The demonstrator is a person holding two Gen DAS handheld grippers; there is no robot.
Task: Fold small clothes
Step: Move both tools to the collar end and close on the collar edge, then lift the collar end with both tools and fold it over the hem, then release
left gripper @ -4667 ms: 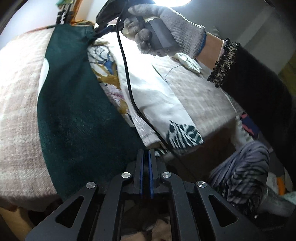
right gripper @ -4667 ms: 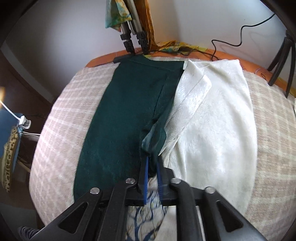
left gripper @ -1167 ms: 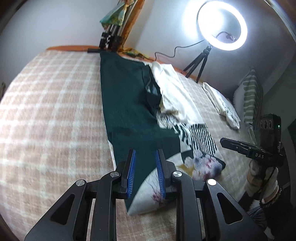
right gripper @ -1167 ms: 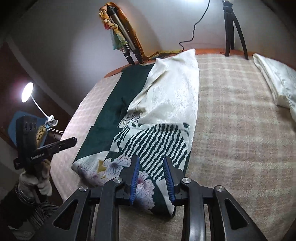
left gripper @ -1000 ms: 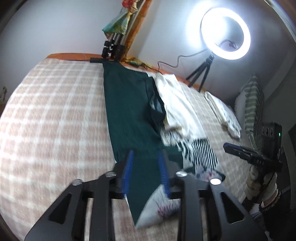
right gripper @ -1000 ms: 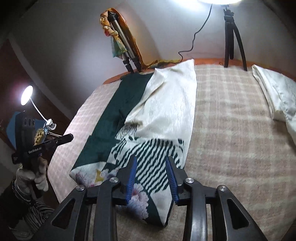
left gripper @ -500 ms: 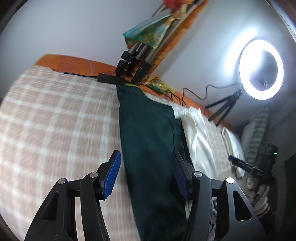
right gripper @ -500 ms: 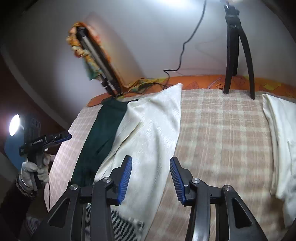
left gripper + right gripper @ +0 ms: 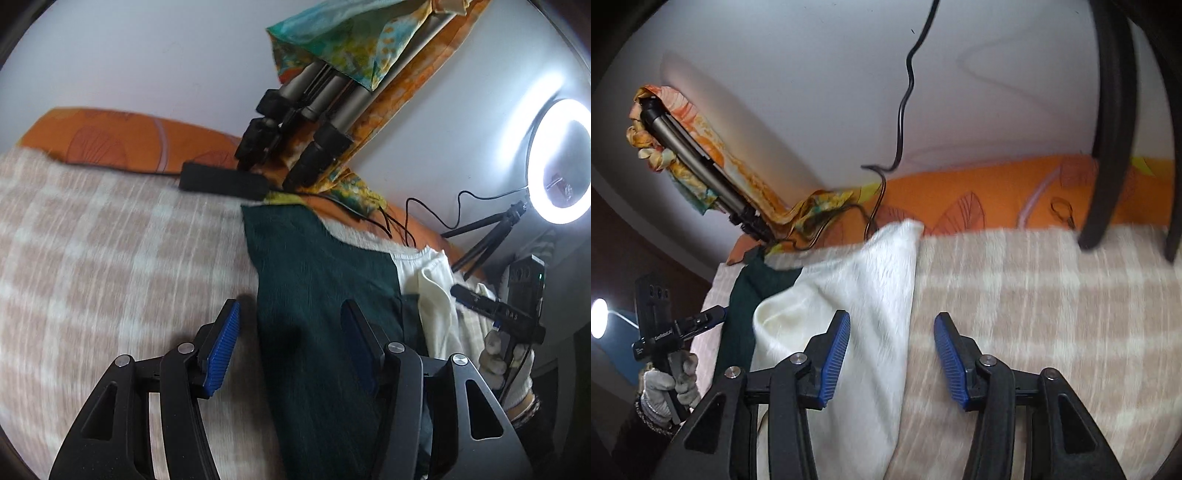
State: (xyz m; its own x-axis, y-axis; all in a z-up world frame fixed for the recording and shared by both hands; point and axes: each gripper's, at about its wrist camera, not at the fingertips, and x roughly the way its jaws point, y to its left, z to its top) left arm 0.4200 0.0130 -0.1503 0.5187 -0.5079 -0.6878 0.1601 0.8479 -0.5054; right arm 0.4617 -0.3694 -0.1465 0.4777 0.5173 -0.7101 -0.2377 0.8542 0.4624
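A long garment lies flat on the checked bed cover (image 9: 92, 266). Its dark green part (image 9: 317, 288) runs along the left, its cream part (image 9: 864, 295) along the right. My left gripper (image 9: 291, 343) is open and empty, low over the green part's left edge near the far end. My right gripper (image 9: 890, 350) is open and empty, with the cream part's right edge lying between its jaws. The cream part also shows in the left wrist view (image 9: 436, 306). The right gripper (image 9: 498, 317) shows at the right of the left wrist view.
A folded tripod (image 9: 306, 129) draped with a patterned scarf leans on the wall at the bed's head. A ring light (image 9: 561, 162) on a small tripod stands at the right. Cables (image 9: 391, 221) and an orange sheet edge (image 9: 997, 195) run along the wall. A tripod leg (image 9: 1108, 125) stands near my right gripper.
Both grippers have moved forward along the garment toward its far end by the wall and have dropped closer to the cloth. Both remain open.
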